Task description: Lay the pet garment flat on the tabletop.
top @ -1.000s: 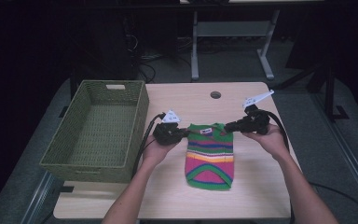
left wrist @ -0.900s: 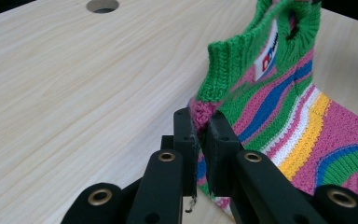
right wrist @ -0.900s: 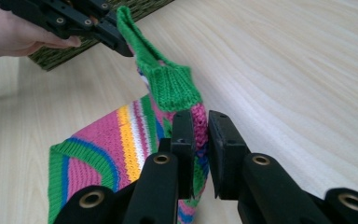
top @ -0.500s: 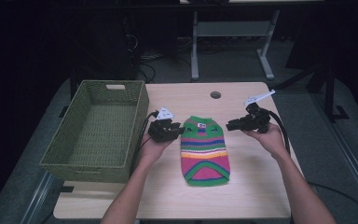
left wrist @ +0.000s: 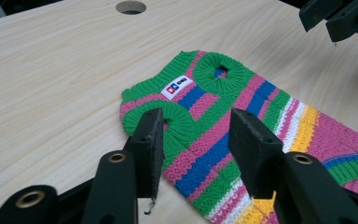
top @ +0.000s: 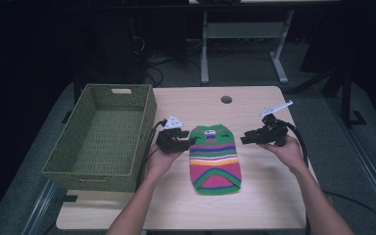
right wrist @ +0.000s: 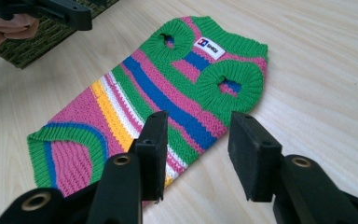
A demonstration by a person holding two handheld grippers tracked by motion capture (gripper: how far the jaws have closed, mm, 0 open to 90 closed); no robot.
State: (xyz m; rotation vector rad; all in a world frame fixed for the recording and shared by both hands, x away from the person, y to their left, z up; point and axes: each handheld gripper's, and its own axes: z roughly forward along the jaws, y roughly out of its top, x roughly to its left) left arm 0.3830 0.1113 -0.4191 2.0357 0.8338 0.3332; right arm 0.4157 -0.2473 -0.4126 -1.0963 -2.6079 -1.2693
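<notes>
Two hand-held grippers flank a small striped knit sweater (top: 214,157) that lies flat on the pale wooden tabletop (top: 264,200), its neck end pointing away from the person. The left hand-held gripper (top: 190,141) sits at the sweater's left shoulder, its jaws just opening and released; in the left gripper view they hover over a green armhole without pressing it. The right hand-held gripper (top: 244,139) hangs just off the sweater's right edge, jaws likewise just opening, holding nothing. A green woven basket (top: 78,161) stands at the table's left, apart from the sweater.
</notes>
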